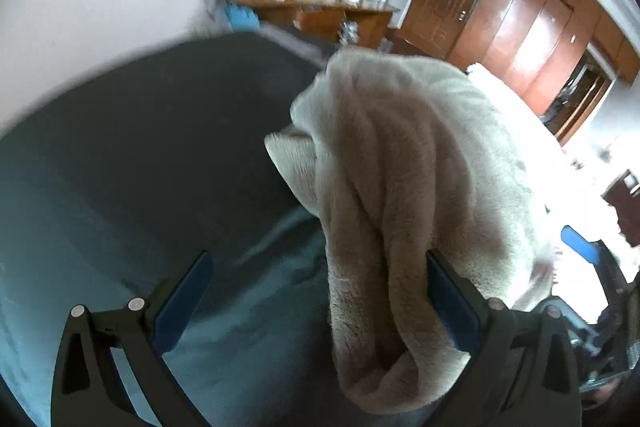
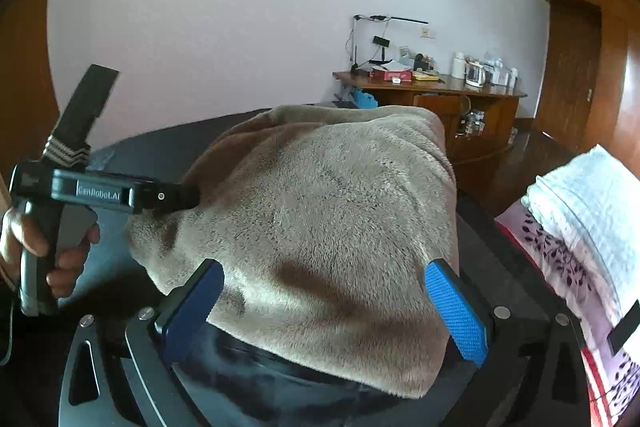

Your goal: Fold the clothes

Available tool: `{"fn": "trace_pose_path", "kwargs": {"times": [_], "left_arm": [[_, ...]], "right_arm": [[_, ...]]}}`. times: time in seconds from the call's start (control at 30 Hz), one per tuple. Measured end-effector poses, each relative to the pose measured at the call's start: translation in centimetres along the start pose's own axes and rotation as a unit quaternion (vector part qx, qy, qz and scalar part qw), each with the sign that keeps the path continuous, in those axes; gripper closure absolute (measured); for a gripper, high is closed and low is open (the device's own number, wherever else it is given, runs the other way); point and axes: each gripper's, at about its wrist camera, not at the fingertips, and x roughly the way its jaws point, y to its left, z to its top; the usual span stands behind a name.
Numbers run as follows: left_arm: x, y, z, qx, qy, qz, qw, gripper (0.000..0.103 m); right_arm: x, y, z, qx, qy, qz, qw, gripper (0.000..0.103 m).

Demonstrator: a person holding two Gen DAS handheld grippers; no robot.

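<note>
A beige fleece garment (image 1: 400, 187) hangs bunched over the dark bed sheet (image 1: 140, 147). My left gripper (image 1: 318, 303) is open, jaws wide apart, and a thick fold of the fleece lies against its right finger (image 1: 452, 303). In the right wrist view the same garment (image 2: 320, 207) bulges up in a mound between the wide-spread blue pads of my right gripper (image 2: 326, 307), which is open. The left gripper (image 2: 176, 197), held by a hand (image 2: 60, 255), pokes into the mound's left side, its fingertips hidden in the fabric.
A cluttered wooden desk (image 2: 432, 87) stands against the far wall, with a wooden door and wardrobe (image 1: 520, 19) to its right. A floral quilt with a white towel (image 2: 580, 219) lies at the bed's right side. Bare dark sheet (image 2: 168, 147) stretches left.
</note>
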Motion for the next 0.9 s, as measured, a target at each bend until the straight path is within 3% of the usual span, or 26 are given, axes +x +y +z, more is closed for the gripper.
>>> {"fn": "trace_pose_path", "kwargs": {"times": [0.1, 0.2, 0.4, 0.9], "left_arm": [[-1.7, -1.9, -0.4, 0.029, -0.025, 0.047, 0.9982, 0.000], [-2.5, -3.1, -0.9, 0.038, -0.031, 0.057, 0.9972, 0.000], [-4.2, -4.1, -1.6, 0.043, -0.033, 0.044, 0.9976, 0.000], [-6.9, -5.2, -4.0, 0.070, -0.032, 0.031, 0.9965, 0.000]], "right_arm": [[-0.2, 0.6, -0.3, -0.003, 0.010, -0.004, 1.000, 0.000], [-0.7, 1.0, -1.0, -0.006, 0.014, -0.011, 1.000, 0.000], [-1.1, 1.0, -1.4, 0.003, 0.022, -0.025, 0.999, 0.000], [-4.4, 0.4, -0.5, 0.069, -0.034, -0.062, 0.995, 0.000]]}}
